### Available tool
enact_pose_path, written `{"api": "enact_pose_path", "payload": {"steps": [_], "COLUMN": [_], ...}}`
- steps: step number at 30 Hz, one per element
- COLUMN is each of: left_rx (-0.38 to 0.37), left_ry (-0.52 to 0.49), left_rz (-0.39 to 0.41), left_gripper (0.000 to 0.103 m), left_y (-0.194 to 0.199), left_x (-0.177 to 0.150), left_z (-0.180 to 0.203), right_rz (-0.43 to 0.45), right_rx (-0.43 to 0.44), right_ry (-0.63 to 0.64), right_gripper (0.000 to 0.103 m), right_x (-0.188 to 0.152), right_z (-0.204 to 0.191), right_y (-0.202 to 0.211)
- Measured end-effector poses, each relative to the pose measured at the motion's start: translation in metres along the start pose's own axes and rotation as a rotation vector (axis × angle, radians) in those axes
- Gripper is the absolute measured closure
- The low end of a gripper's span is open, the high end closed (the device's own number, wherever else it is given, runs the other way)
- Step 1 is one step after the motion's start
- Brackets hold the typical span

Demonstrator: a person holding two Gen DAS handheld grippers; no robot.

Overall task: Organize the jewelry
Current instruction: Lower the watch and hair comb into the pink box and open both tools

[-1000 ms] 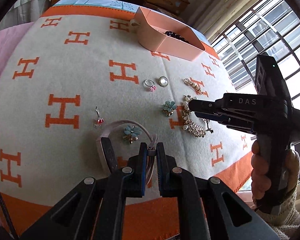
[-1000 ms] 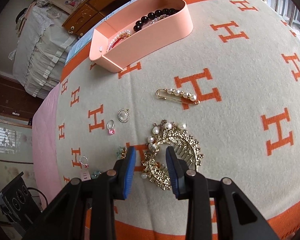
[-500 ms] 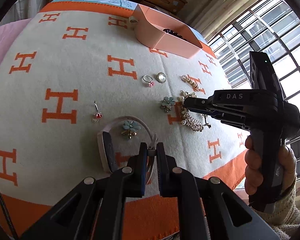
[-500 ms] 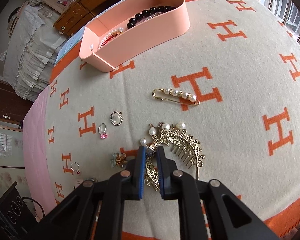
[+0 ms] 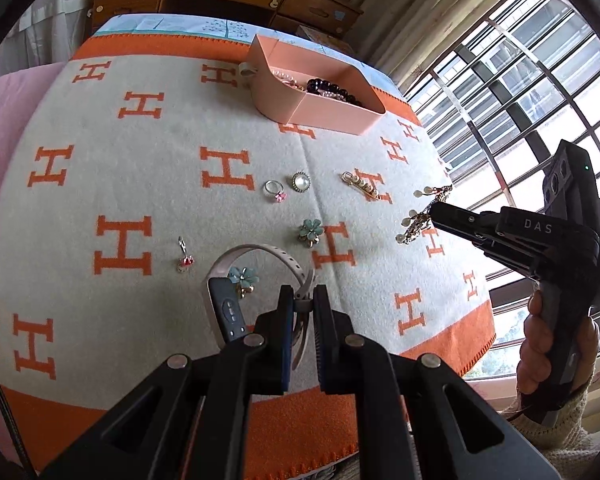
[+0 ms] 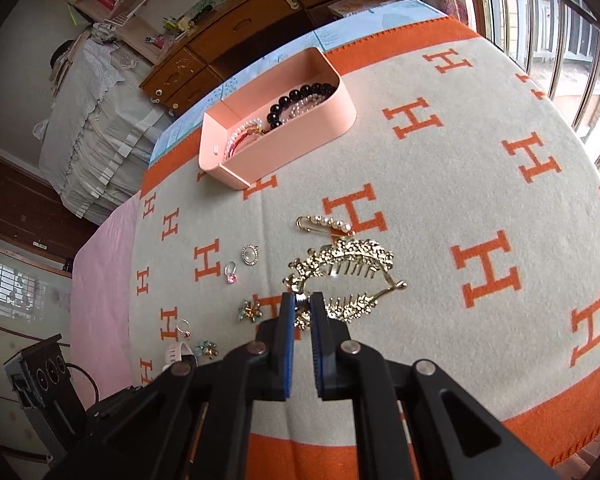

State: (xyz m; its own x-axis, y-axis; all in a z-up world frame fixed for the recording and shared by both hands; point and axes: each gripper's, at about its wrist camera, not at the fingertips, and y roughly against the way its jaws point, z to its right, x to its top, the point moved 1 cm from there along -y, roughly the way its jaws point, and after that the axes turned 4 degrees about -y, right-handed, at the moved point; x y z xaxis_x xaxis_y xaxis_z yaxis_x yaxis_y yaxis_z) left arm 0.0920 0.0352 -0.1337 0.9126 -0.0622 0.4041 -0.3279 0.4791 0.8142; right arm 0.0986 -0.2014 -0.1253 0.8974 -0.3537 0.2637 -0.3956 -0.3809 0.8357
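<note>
A: I'm holding the gold comb (image 6: 346,276) in the right gripper (image 6: 300,312), jaws nearly closed and pinching its edge. It's hanging clear of the blanket (image 6: 440,184).

B: And the left gripper (image 5: 300,308)?

A: Its jaws are nearly closed too, gripping the strap of the watch (image 5: 236,280), which I'm judging to be resting on the blanket.

B: Where's the comb heading?

A: I'm guessing the pink box (image 6: 284,136) at the far side, where bead strings are already lying. The comb is well short of it.

B: Any tips for the carry?

A: I'm gripping only one end, so the piece is dangling and could swing or slip. I'm planning on moving it level and slowly, passing above the pearl pin (image 6: 326,224), clearing the box wall, then lowering before opening the jaws.

B: And the small pieces?

A: The rings and flower brooches are lying scattered on the blanket, awaiting their turn.
</note>
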Motion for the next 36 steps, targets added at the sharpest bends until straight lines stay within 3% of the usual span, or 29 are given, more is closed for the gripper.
{"api": "enact_pose_path", "payload": {"steps": [9, 16, 21, 26, 34, 36], "left_rx": [-0.014, 0.013, 0.043, 0.07, 0.116, 0.132], "left_ry": [-0.08, -0.111, -0.032, 0.047, 0.066, 0.049], "left_rz": [0.074, 0.166, 0.189, 0.143, 0.047, 0.051], "left_gripper": [0.096, 0.096, 0.096, 0.096, 0.095, 0.084], "left_y": [0.03, 0.034, 0.0, -0.055, -0.132, -0.14], "left_x": [0.067, 0.146, 0.199, 0.232, 0.241, 0.24], "left_z": [0.044, 0.072, 0.057, 0.031, 0.014, 0.015], "right_rz": [0.12, 0.168, 0.16, 0.137, 0.101, 0.094], "right_rx": [0.082, 0.164, 0.205, 0.207, 0.191, 0.185], "right_ry": [0.086, 0.125, 0.1, 0.087, 0.081, 0.08], "right_gripper": [0.096, 0.096, 0.096, 0.096, 0.096, 0.096], "right_x": [0.033, 0.09, 0.136, 0.161, 0.178, 0.18], "right_z": [-0.021, -0.043, -0.047, -0.047, -0.039, -0.036], "right_y": [0.044, 0.053, 0.032, 0.005, -0.025, -0.03]}}
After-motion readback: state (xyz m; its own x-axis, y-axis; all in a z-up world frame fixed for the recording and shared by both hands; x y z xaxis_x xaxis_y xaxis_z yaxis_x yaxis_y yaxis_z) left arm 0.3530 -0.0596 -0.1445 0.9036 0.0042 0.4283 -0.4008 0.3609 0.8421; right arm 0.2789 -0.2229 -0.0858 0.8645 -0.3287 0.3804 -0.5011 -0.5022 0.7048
